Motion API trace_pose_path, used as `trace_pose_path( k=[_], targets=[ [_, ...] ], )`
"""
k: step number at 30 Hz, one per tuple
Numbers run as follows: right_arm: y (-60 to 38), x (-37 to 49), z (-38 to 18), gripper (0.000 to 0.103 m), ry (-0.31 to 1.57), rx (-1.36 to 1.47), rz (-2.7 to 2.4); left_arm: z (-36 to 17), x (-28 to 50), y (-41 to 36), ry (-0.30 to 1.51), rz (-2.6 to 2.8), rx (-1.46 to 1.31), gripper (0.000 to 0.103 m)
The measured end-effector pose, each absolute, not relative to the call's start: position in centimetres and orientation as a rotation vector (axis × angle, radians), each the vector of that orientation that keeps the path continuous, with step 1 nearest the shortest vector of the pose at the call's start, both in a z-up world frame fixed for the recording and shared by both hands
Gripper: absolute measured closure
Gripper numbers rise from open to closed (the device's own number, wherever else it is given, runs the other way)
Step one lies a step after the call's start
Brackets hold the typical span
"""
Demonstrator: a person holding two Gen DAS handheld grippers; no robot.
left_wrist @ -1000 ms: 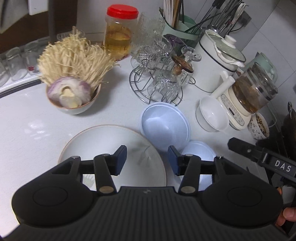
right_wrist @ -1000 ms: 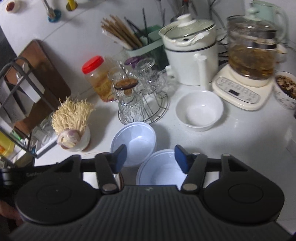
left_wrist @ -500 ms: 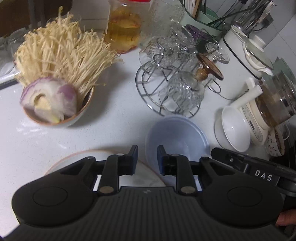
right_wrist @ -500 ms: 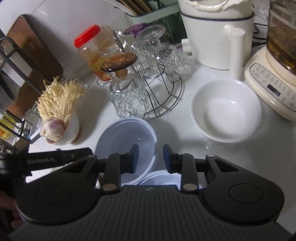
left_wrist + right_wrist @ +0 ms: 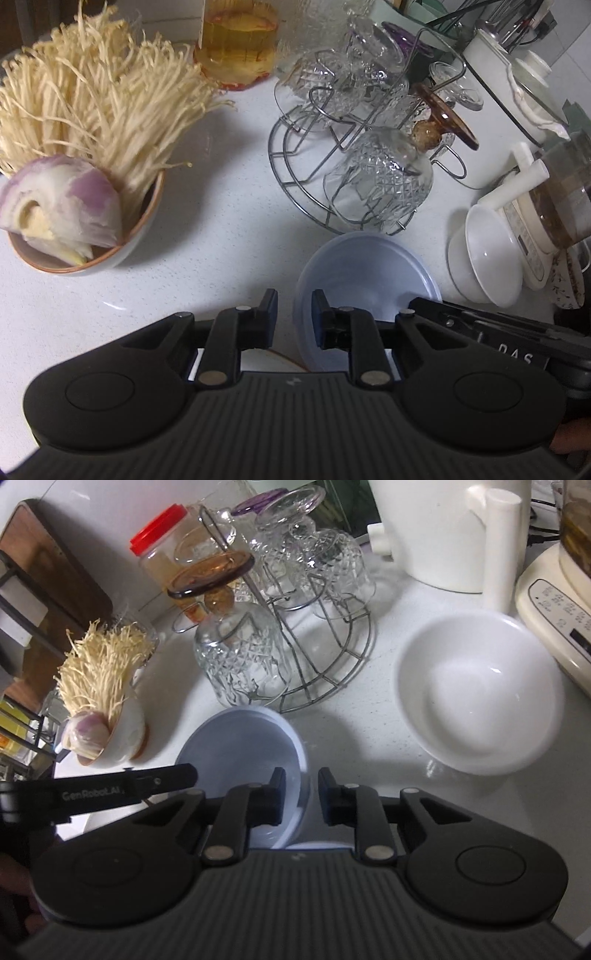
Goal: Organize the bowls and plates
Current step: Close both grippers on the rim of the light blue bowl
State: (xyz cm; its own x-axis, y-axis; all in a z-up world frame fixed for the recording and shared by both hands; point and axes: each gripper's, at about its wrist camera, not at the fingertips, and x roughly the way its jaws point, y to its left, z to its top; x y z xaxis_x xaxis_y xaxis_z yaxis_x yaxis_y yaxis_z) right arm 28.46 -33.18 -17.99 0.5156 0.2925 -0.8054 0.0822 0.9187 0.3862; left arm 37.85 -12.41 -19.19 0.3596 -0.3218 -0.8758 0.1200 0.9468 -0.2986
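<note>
A pale blue plastic bowl [image 5: 365,273] sits on the white counter in front of both grippers; it also shows in the right wrist view [image 5: 240,746]. My left gripper [image 5: 293,308] has its jaws narrowed astride the bowl's left rim. My right gripper [image 5: 301,788] has its jaws narrowed astride the bowl's right rim. A white ceramic bowl [image 5: 480,694] stands to the right. A beige plate [image 5: 273,360] and a second blue bowl [image 5: 317,845] are mostly hidden under the grippers.
A bowl of enoki mushrooms and onion [image 5: 77,173] stands at the left. A wire rack of crystal glasses [image 5: 362,158] stands behind the blue bowl. A red-lidded jar [image 5: 162,557], white pot [image 5: 439,531] and kettle base [image 5: 557,620] line the back.
Both grippers moved forward and down to the blue bowl and narrowed their jaws from wide open, each now astride one side of its rim.
</note>
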Motion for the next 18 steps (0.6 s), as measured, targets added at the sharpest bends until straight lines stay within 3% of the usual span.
trace_pose_path(
  k=[2,18],
  targets=[
    [-33.1,28.5,-18.0,0.086,1.030,0.420,0.136,-19.4,38.0,-12.5,1.179,-0.297,-0.206,0.080],
    [-33.6,26.6,-14.6,0.086,0.965,0.448,0.098,-15.3,36.9,-14.0,1.131,-0.357,-0.171,0.080]
  ],
)
